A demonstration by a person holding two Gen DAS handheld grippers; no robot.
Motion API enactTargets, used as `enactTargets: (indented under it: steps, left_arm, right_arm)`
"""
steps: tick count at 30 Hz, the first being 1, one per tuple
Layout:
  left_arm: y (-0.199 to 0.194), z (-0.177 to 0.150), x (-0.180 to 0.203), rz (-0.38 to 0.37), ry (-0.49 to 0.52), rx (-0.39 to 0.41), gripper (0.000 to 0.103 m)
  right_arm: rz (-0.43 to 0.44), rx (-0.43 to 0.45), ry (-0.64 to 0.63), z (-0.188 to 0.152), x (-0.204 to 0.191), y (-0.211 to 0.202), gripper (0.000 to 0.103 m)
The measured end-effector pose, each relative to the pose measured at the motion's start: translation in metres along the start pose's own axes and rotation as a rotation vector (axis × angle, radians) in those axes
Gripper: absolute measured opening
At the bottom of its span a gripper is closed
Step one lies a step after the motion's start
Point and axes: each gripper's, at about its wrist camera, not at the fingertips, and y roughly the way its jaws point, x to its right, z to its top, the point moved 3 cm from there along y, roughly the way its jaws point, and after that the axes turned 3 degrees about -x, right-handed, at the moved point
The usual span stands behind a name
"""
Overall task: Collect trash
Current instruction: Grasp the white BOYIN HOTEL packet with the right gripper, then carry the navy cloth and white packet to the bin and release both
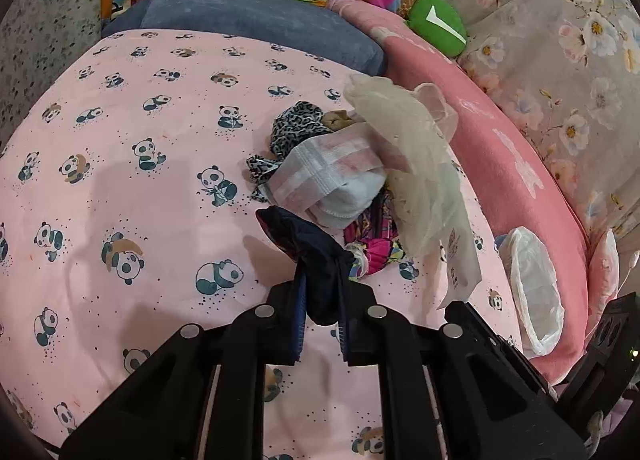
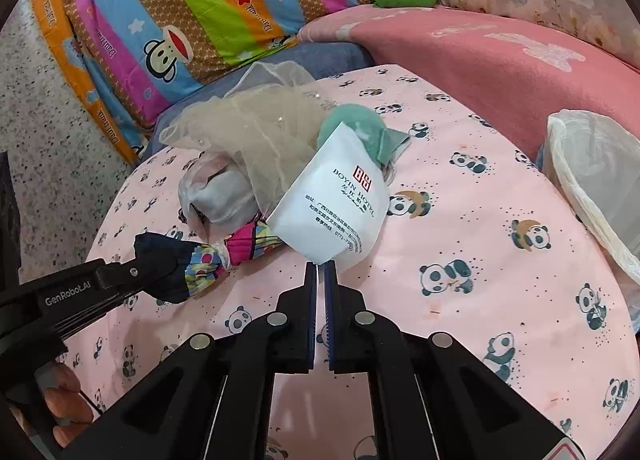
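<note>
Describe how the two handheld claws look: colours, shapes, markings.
Both are matte black plastic. The left claw and right claw each have two angular fingers with ribbed dark-blue pads on the inner faces, silver round studs on the linkage joints, and pale rails below. In the right wrist view, the left claw's side reads "GenRobot.AI" in white. No cables or sleeves show.

Past my fingers lies a pink panda sheet point(image 1: 120, 180), with a striped monkey-print pillow point(image 2: 180, 20) and a blue cushion point(image 1: 248, 24) behind it — a pink blanket point(image 2: 480, 60), green plush point(image 1: 438, 26) and floral quilt point(image 1: 560, 60) alongside.
</note>
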Motion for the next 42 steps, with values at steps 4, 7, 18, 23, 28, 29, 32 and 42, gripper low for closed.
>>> enactTargets:
  steps: [4, 7, 18, 23, 28, 29, 32, 42]
  left_arm:
    - [-0.01, -0.002, 0.016, -0.01, 0.029, 0.016, 0.011]
    - [-0.018, -0.005, 0.028, -0.019, 0.053, 0.025, 0.011]
    - [-0.019, -0.016, 0.054, -0.022, 0.103, 0.016, 0.011]
    - [-0.015, -0.016, 0.051, -0.013, 0.097, 0.008, 0.011]
    - [-0.013, -0.013, 0.044, 0.0, 0.09, 0.002, 0.011]
    - [-0.012, -0.013, 0.042, 0.003, 0.087, 0.0, 0.011]
    - [-0.009, -0.012, 0.039, 0.008, 0.079, -0.006, 0.011]
    - [-0.015, -0.014, 0.068, -0.009, 0.134, 0.005, 0.011]
  right_arm:
    - [0.003, 0.025, 0.033, 0.003, 0.013, -0.014, 0.002]
    - [0.004, 0.039, 0.05, 0.002, 0.022, -0.023, 0.002]
    - [-0.023, 0.064, 0.081, -0.002, 0.038, -0.033, 0.066]
    - [-0.007, 0.029, 0.033, 0.002, 0.025, -0.014, 0.067]
    - [-0.001, -0.013, 0.04, 0.003, 0.022, 0.011, 0.067]
    - [-0.001, -0.02, 0.044, 0.003, 0.023, 0.015, 0.067]
    - [0.011, -0.048, 0.063, 0.002, 0.029, 0.024, 0.053]
    - [0.051, -0.013, 0.128, -0.002, 0.056, -0.003, 0.027]
